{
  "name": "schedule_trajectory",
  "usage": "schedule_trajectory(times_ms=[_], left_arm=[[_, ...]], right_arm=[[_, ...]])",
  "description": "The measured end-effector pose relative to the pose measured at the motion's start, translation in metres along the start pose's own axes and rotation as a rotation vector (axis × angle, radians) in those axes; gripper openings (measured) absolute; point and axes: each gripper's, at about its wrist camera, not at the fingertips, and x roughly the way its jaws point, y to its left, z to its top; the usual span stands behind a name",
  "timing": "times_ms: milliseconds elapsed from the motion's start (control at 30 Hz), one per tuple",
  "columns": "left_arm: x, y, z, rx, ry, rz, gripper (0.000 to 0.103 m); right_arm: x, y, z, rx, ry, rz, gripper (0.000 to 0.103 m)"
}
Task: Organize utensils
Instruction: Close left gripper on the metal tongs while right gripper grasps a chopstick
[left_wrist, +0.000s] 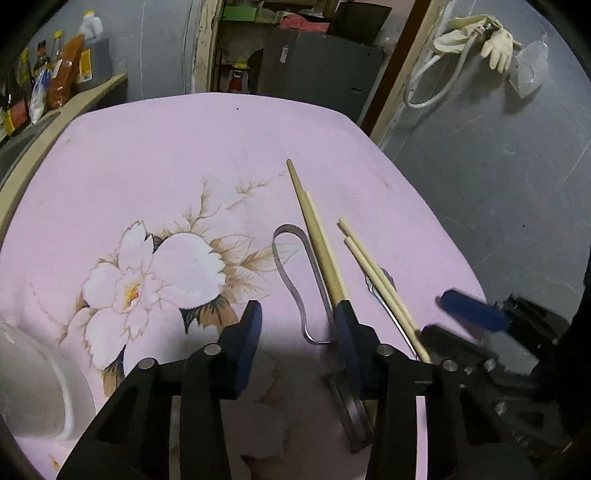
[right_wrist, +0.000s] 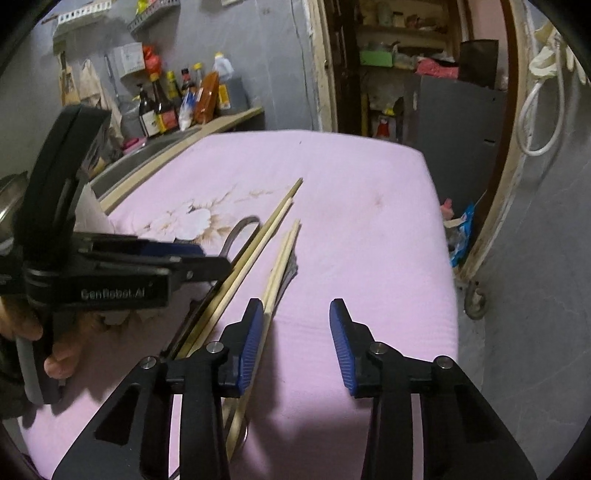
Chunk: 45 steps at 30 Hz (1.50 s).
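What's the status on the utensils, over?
Left gripper open, right gripper open, both empty. Two chopstick pairs and metal tongs side by side on pink cloth. Nothing in the way.

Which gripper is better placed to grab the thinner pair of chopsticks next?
Right. The right gripper is open with its left finger beside the thin chopsticks. The left gripper sits over the metal tongs.

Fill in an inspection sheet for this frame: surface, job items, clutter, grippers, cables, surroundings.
Surface: pink floral cloth over the table.
Job's things: two chopstick pairs, metal tongs, a metal utensil under the right pair, lying side by side.
Clutter: white bowl at left edge.
Grippers: left gripper and right gripper both open, holding nothing.
Cables: white hose on wall.
Surroundings: sauce bottles, gloves, doorway shelves.
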Motion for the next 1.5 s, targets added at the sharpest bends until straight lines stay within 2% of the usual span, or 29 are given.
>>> schedule_trajectory(times_ms=[200,300,333,400,467,633,900,1100,1333,1500], left_arm=[[0.003,0.001,0.009,-0.01,0.015,-0.025,0.034],[0.005,-0.001,0.012,-0.004,0.037,-0.041,0.034],[0.006,-0.003,0.014,0.003,0.035,-0.035,0.032],[0.005,-0.004,0.015,0.01,0.038,-0.05,0.024],[0.003,0.001,0.015,-0.01,0.041,-0.064,0.023],[-0.002,0.009,0.011,-0.03,0.035,-0.065,0.016],[-0.005,0.012,0.006,-0.027,0.068,-0.059,0.016],[0.002,0.001,0.02,0.021,0.136,0.013,0.017],[0.009,-0.006,0.033,0.051,0.2,0.056,0.021],[0.01,-0.013,0.033,0.096,0.204,0.089,0.017]], right_arm=[[0.007,-0.001,0.007,0.015,0.025,-0.017,0.028],[0.009,-0.001,0.009,0.013,0.029,-0.023,0.018],[0.01,-0.002,0.009,0.014,0.033,-0.02,0.012],[0.009,-0.004,0.009,0.025,0.032,-0.007,0.01],[0.008,-0.005,0.008,0.027,0.03,-0.015,0.008],[0.003,-0.012,0.006,0.03,0.032,-0.028,0.007],[0.009,-0.024,0.012,0.068,0.066,-0.015,0.004],[0.026,-0.025,0.03,0.066,0.111,-0.024,0.006],[0.046,-0.027,0.049,0.064,0.195,-0.026,0.007],[0.044,-0.032,0.049,0.118,0.193,-0.023,0.005]])
